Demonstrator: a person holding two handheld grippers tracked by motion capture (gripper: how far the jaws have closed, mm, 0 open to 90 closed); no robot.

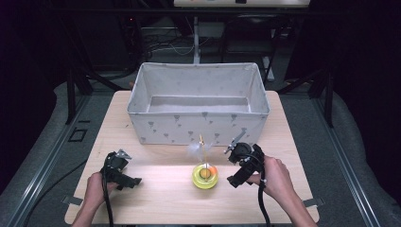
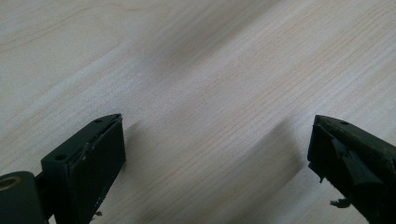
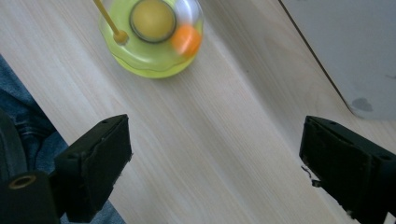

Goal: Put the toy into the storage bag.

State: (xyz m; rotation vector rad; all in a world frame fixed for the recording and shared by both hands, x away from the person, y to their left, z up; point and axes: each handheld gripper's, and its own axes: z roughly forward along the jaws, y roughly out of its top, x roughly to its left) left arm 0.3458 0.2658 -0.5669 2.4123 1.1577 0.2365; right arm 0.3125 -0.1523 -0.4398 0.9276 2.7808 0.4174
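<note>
A round yellow-green toy (image 1: 205, 176) with an orange ball and a thin upright stick topped by a white feather (image 1: 195, 149) stands on the wooden table (image 1: 161, 201), near the front middle. In the right gripper view the toy (image 3: 152, 39) lies ahead and to the left of the jaws. My right gripper (image 1: 232, 165) is just right of the toy, open and holding nothing (image 3: 215, 158). My left gripper (image 1: 127, 169) rests at the front left, open over bare wood (image 2: 217, 154).
A large grey fabric bin (image 1: 198, 101) with a small printed pattern stands at the back of the table, and its wall (image 3: 345, 46) shows at the right gripper view's top right. A blue-clothed leg (image 3: 23, 112) lies past the table edge.
</note>
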